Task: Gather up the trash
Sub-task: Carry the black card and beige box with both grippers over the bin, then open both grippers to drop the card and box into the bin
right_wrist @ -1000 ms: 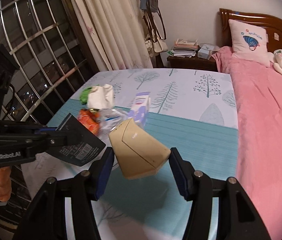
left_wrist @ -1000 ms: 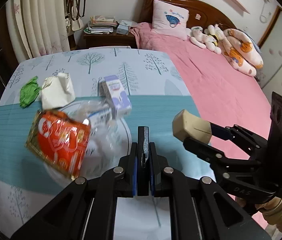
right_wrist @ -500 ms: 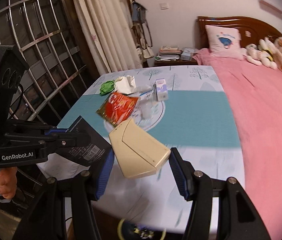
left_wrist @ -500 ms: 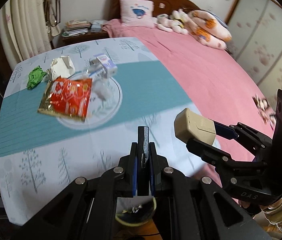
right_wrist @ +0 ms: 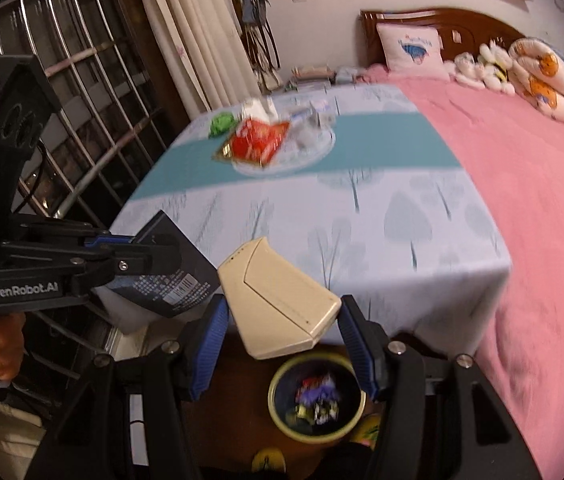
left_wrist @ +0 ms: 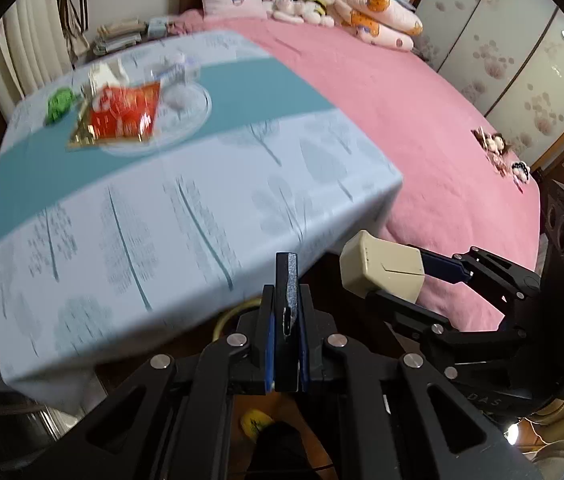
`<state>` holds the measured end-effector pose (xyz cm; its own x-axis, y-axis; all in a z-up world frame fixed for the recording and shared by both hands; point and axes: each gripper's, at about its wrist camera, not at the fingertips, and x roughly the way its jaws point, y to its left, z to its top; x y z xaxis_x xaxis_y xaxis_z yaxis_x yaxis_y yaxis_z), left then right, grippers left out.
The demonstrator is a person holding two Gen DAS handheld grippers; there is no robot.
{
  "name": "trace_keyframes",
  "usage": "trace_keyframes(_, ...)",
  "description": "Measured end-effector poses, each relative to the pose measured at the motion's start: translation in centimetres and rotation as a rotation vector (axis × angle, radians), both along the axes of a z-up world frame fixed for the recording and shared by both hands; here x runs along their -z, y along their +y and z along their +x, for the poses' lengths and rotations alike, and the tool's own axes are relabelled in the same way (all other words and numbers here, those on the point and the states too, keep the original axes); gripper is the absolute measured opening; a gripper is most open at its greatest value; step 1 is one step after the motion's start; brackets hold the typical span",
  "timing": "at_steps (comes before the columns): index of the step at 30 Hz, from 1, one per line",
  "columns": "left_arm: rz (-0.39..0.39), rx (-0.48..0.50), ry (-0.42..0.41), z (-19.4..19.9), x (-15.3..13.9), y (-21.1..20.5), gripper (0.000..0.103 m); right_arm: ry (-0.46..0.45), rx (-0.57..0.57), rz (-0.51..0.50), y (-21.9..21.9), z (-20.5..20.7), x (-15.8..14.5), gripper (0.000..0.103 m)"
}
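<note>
My left gripper (left_wrist: pixel 287 320) is shut on a flat dark box (left_wrist: pixel 287 300), seen edge-on; the box also shows in the right wrist view (right_wrist: pixel 162 268). My right gripper (right_wrist: pixel 282 328) is shut on a beige box (right_wrist: pixel 278 300), which also shows in the left wrist view (left_wrist: pixel 382 266). Both are held past the table's near edge. A yellow-rimmed trash bin (right_wrist: pixel 316 396) with wrappers inside stands on the floor right below the beige box. On the table far back lie a red snack bag (left_wrist: pixel 126 114), a green wrapper (left_wrist: pixel 59 102) and a white crumpled bag (left_wrist: pixel 106 74).
The table has a tree-print cloth (left_wrist: pixel 162 208) and a glass plate (left_wrist: pixel 186 120) with small packets. A pink bed (left_wrist: pixel 422 120) runs along the right. A barred window (right_wrist: pixel 82 120) and curtains are on the left. A yellow item (left_wrist: pixel 256 420) lies on the floor.
Both grippers have pulled back from the table and down with their boxes still held. The table's near edge and the bin on the floor have come into view.
</note>
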<state>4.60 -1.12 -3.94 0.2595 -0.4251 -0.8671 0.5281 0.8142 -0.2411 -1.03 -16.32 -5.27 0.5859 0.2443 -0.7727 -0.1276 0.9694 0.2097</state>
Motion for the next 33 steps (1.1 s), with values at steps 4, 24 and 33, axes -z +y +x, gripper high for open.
trace_keyframes(4,0.008,-0.007,0.056,-1.3,2.5,-0.2,0.007,0.070,0.001,-0.007,0.0,-0.9,2.5,0.056)
trace_keyframes(24,0.057,-0.170,0.232,-2.5,26.5,-1.9,0.007,0.355,-0.082,-0.057,-0.5,-0.6,27.0,0.057)
trace_keyframes(33,0.121,-0.171,0.236,-1.0,34.6,-2.9,0.011,0.433,-0.037,-0.036,-0.6,1.4,34.7,0.057)
